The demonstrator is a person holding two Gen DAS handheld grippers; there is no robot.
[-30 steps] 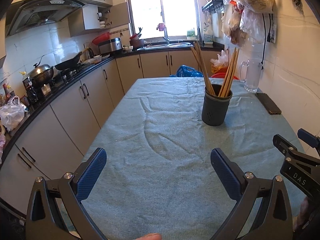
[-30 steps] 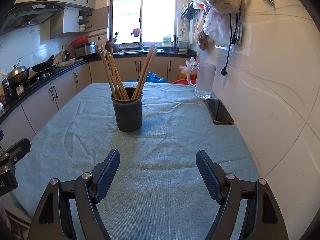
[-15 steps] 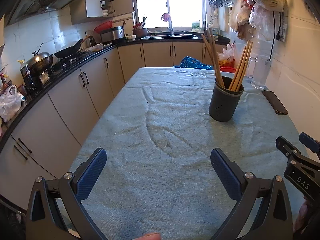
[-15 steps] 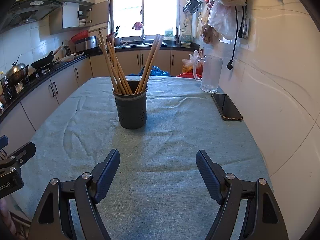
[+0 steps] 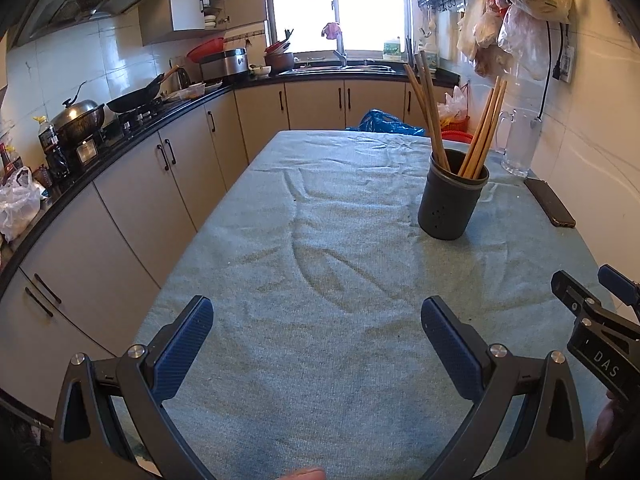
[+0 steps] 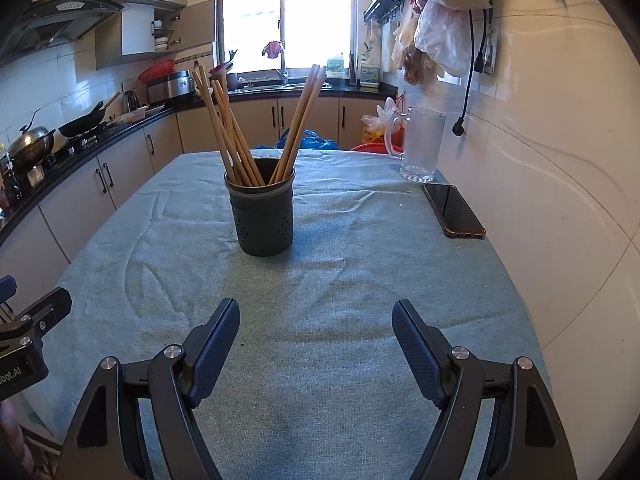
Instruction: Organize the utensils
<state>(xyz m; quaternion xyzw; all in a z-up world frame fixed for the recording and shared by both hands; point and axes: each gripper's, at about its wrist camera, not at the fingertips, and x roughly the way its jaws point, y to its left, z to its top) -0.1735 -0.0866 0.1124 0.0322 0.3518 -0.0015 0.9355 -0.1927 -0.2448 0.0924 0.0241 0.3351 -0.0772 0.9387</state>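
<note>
Both sets of tongs are spread wide with nothing between the pads: the left gripper point(image 5: 316, 322) and the right gripper point(image 6: 316, 322) are held over the near end of the table, angled down at the green cloth point(image 6: 340, 280), well short of the dark utensil holder point(image 6: 262, 218). That holder (a round cup with small holes low on its wall) is stood upright on the cloth about mid-table, and everything else can be placed off it. The wooden chopsticks point(image 6: 236, 136) are stuck inside it, fanned into two bunches, one leaning left and one leaning right point(image 5: 482, 132). A black phone point(image 6: 452, 210) is laid flat on the cloth to the right of the holder, near the tiled wall point(image 6: 560, 140). A clear glass mug point(image 6: 422, 146) is set behind and to the right of the holder, just past the phone's far end. Kitchen cabinets point(image 5: 160, 184) under a dark counter are seen off to the holder's left, with a wok point(image 5: 138, 100) and a lidded pot point(image 5: 78, 114) on the stove. A bright window point(image 6: 286, 16) is seen far behind the holder, and plastic bags point(image 6: 440, 20) are hung on the wall up to its right. From the left wrist view, part of the right gripper is caught at the right edge, nearer than the holder.
</note>
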